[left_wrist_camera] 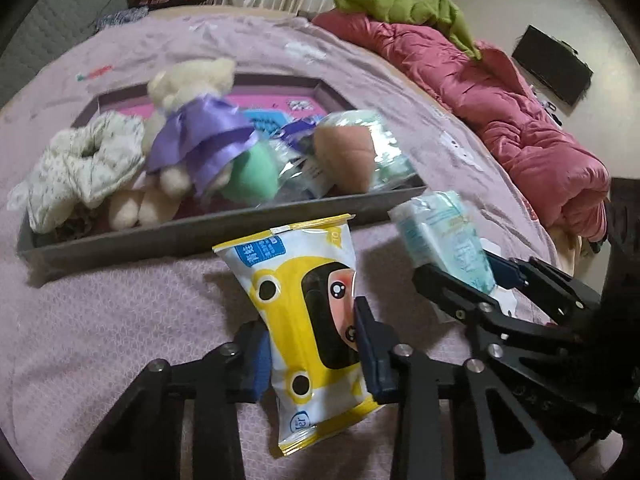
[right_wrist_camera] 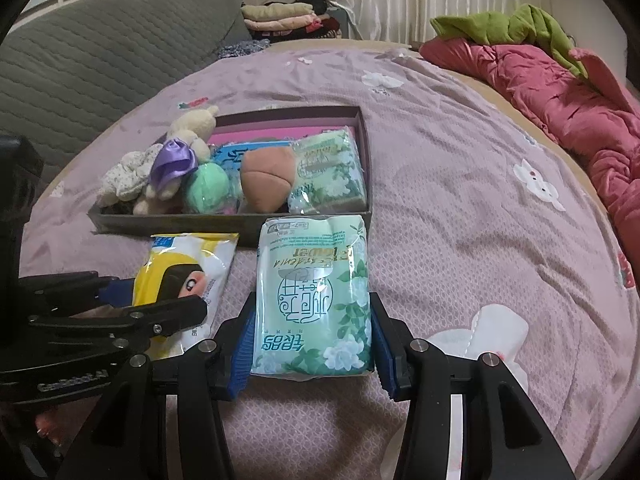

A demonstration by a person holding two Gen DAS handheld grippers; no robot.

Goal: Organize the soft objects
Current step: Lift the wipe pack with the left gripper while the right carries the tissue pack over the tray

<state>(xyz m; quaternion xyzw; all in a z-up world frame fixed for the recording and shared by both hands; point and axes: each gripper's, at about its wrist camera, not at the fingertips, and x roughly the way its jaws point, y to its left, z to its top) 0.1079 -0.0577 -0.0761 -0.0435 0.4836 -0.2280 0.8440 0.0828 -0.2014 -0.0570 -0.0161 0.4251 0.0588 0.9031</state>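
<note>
Two soft packs awaiting boxing: left gripper (left_wrist_camera: 312,364) is clamping the yellow wet-wipes pack (left_wrist_camera: 308,320) above the bedspread (right_wrist_camera: 460,208), right gripper (right_wrist_camera: 312,344) is pinching the green floral tissue pack (right_wrist_camera: 316,300), both hanging just before the near-full tray (right_wrist_camera: 168,222), presumably for adding.

plush bear (left_wrist_camera: 188,92) motion-blurred, pink box liner (right_wrist_camera: 256,136) mostly covered

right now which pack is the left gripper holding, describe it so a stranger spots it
On the pink bedsheet, just in front of the grey tray, two packs sit side by side. The left gripper pinches the yellow-and-white cartoon-face pack; its neighbour is pale green with flowers.
</note>
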